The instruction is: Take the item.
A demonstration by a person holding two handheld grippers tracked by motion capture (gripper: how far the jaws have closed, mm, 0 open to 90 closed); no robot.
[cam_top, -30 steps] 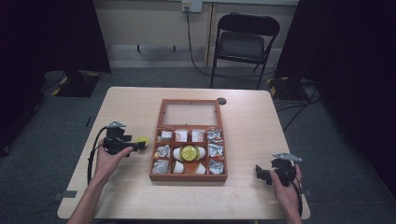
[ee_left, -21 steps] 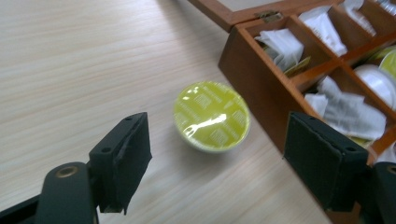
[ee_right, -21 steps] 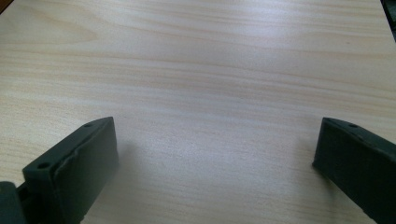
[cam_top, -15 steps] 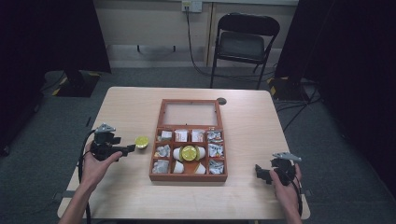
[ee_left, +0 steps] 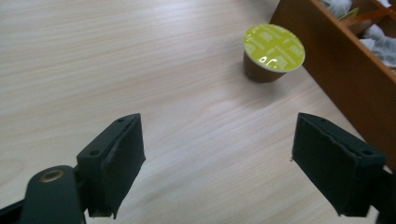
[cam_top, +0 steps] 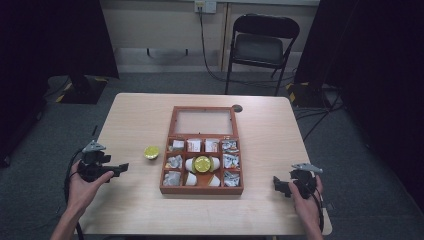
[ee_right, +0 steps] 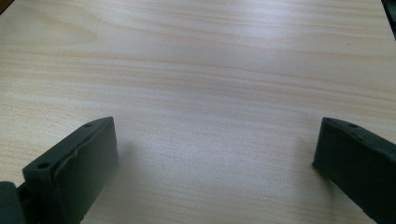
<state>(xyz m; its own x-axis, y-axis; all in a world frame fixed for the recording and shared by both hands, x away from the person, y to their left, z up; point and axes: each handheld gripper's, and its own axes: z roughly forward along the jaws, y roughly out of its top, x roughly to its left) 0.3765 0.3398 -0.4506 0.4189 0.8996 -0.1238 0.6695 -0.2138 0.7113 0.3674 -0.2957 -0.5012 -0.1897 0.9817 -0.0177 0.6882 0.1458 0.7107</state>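
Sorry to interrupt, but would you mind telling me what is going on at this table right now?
A person sits at a wooden table with a two-jaw gripper in each hand. The left gripper is open and empty, pointing toward a yellow-lidded capsule that stands on the table just left of an open wooden box of capsules and sachets. The right gripper is also open and empty, near the table's right front edge, away from the box. Nothing is being held at this moment.

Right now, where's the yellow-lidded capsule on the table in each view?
High view: the capsule stands left of the wooden box, apart from it.
Left gripper view: upper right, beyond the open jaws, beside the box wall.
Right gripper view: not in it.
Shared landmark: the box's left wall.
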